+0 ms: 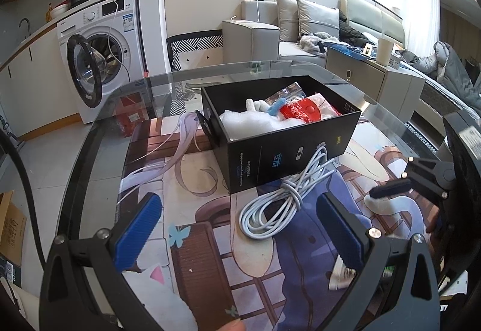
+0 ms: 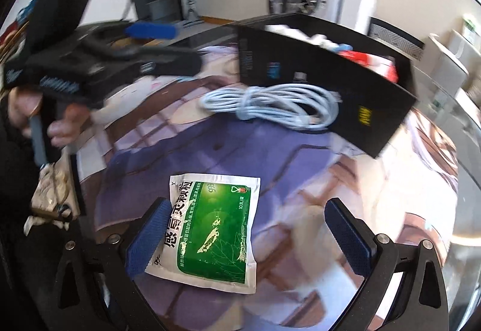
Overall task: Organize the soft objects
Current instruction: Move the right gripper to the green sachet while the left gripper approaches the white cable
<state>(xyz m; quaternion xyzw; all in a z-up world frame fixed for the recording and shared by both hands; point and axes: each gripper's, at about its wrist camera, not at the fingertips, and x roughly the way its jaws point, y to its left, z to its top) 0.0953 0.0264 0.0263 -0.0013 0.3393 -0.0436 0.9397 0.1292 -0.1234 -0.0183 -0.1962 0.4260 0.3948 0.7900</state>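
A black box [image 1: 288, 156] stands on the printed mat and holds a white plush [image 1: 249, 120], a red packet [image 1: 303, 111] and clear wrap. A coiled white cable [image 1: 279, 204] lies in front of the box; it also shows in the right wrist view [image 2: 276, 105]. My left gripper [image 1: 240, 234] is open and empty, just short of the cable. A green and white sachet [image 2: 210, 234] lies flat on the mat between the fingers of my right gripper [image 2: 249, 240], which is open. The sachet touches the left pad [image 2: 147, 240]. The box also shows in the right wrist view [image 2: 315, 72].
The glass table [image 1: 120, 108] carries the printed mat [image 1: 192, 180]. The other gripper [image 2: 90, 66] and the hand holding it are at the left of the right wrist view. A washing machine [image 1: 102, 54], a chair [image 1: 192, 45] and a sofa [image 1: 300, 30] stand beyond the table.
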